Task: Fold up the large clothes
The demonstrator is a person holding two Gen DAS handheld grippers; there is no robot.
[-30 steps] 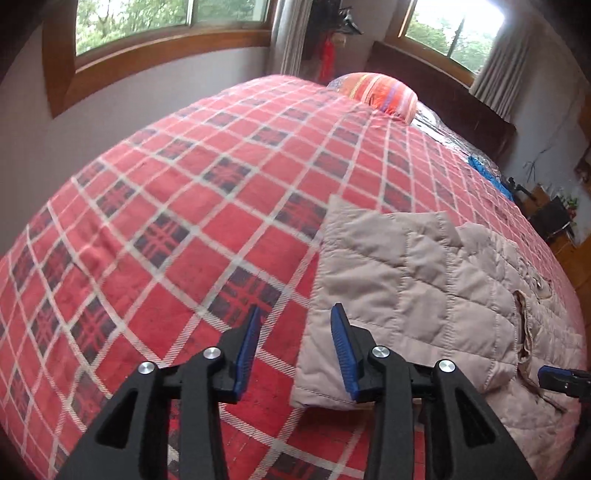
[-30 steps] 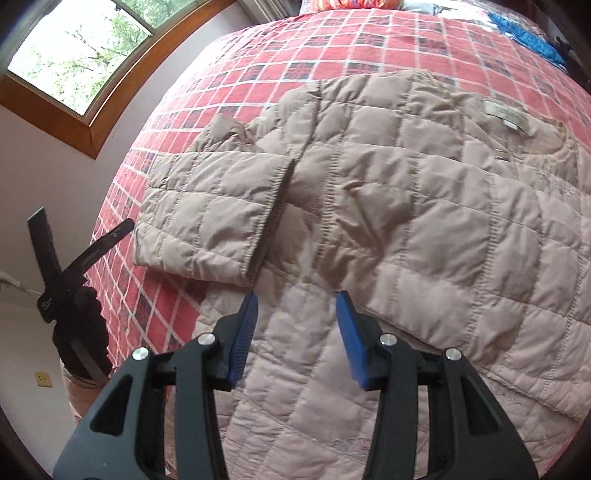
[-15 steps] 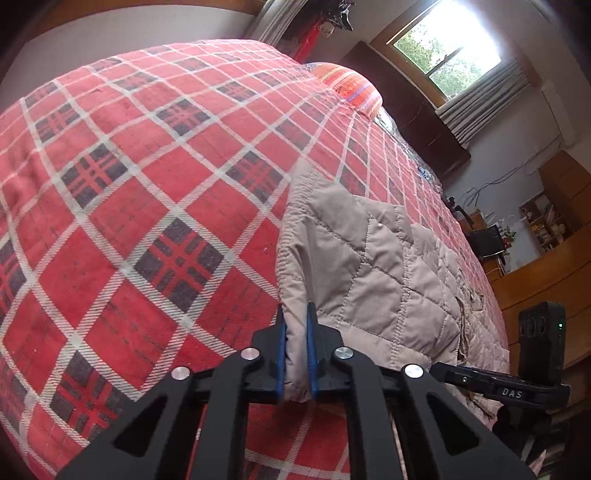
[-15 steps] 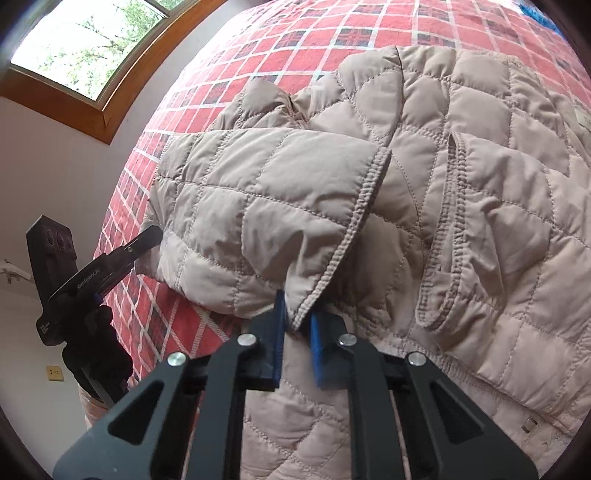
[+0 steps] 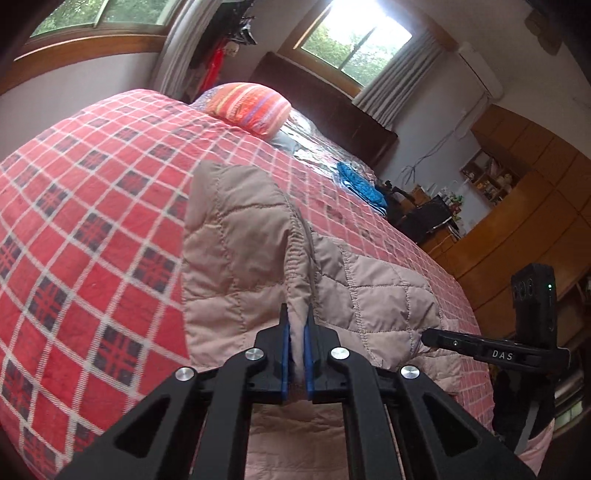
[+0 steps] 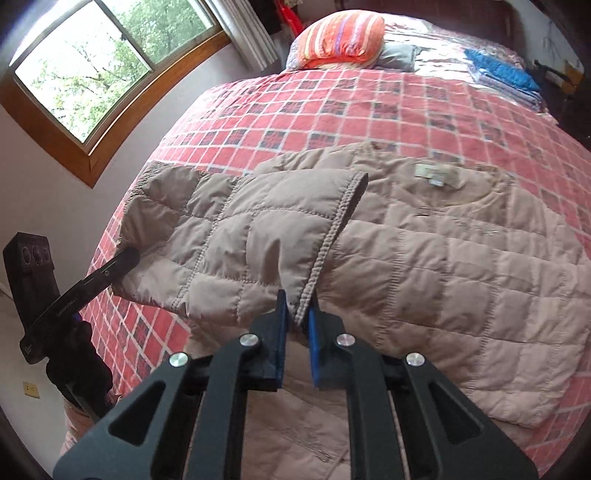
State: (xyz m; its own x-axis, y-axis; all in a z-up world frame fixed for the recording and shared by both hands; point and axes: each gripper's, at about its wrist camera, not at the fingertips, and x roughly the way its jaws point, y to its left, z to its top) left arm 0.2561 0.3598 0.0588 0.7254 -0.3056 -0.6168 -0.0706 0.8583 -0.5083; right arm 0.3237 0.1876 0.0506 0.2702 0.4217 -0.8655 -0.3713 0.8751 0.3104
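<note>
A beige quilted jacket (image 6: 461, 266) lies spread on a bed with a red plaid cover (image 6: 332, 107). Its sleeve (image 6: 236, 240) is lifted off the bed and held at two places. My right gripper (image 6: 297, 317) is shut on the sleeve's stitched cuff edge. My left gripper (image 5: 296, 332) is shut on the sleeve's other edge, and it also shows in the right wrist view as a black tool (image 6: 92, 277) at the sleeve's left end. In the left wrist view the sleeve (image 5: 240, 240) rises in a ridge ahead of the fingers, with the right gripper (image 5: 480, 347) at the right.
A striped orange pillow (image 6: 340, 33) and folded blue cloth (image 6: 498, 70) lie at the head of the bed. Windows (image 6: 92, 62) line the left wall. Wooden cabinets (image 5: 535, 206) and a dark chair (image 5: 424, 218) stand to the right of the bed.
Both grippers went from open above the jacket to shut on the sleeve's edges. Since then they have lifted the sleeve off the bed and carried it toward the jacket's body.
</note>
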